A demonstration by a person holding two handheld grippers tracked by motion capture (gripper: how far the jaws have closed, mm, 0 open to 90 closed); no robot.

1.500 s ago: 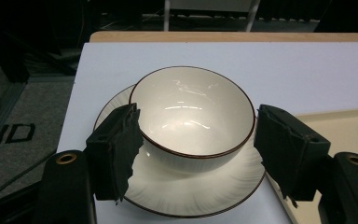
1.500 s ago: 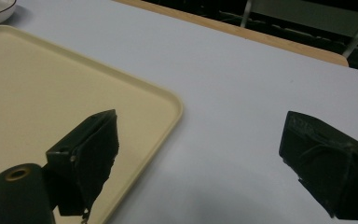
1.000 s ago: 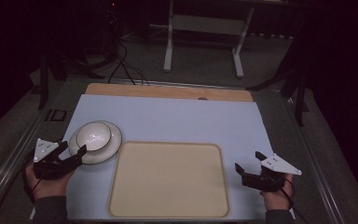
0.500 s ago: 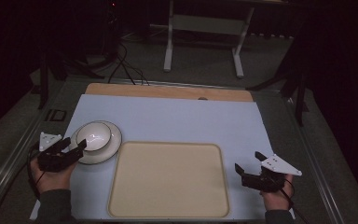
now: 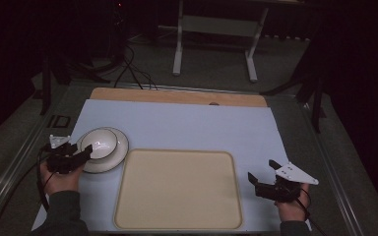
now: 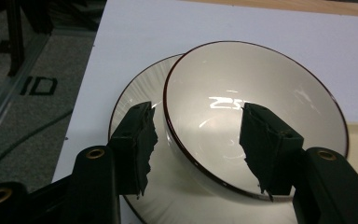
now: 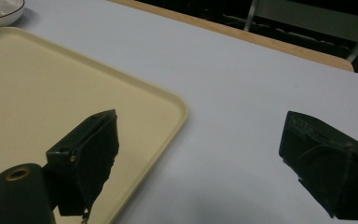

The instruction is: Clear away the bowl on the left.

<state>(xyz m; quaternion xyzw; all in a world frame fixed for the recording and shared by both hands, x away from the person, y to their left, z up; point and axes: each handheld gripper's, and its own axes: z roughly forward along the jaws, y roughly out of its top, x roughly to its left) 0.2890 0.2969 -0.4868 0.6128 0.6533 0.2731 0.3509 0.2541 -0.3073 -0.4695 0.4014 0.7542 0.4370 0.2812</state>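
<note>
Your left gripper [image 5: 81,155] has slid in from the lower left onto the bowl [image 5: 100,142], its jaws just closing; in the left gripper view they straddle the near rim, one inside, one outside, not yet pinching. That bowl sits on a plate [image 5: 118,155] at centre left, beside the tray [image 5: 177,189]. Your right gripper [image 5: 262,173] rests wide open and empty at lower right.

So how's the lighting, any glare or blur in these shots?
High view: dim, with a dark room behind the table. Left gripper view: a bright glare streak inside the bowl, and the near jaws look soft. Right gripper view: even light on the tray, with blurred jaws.
</note>
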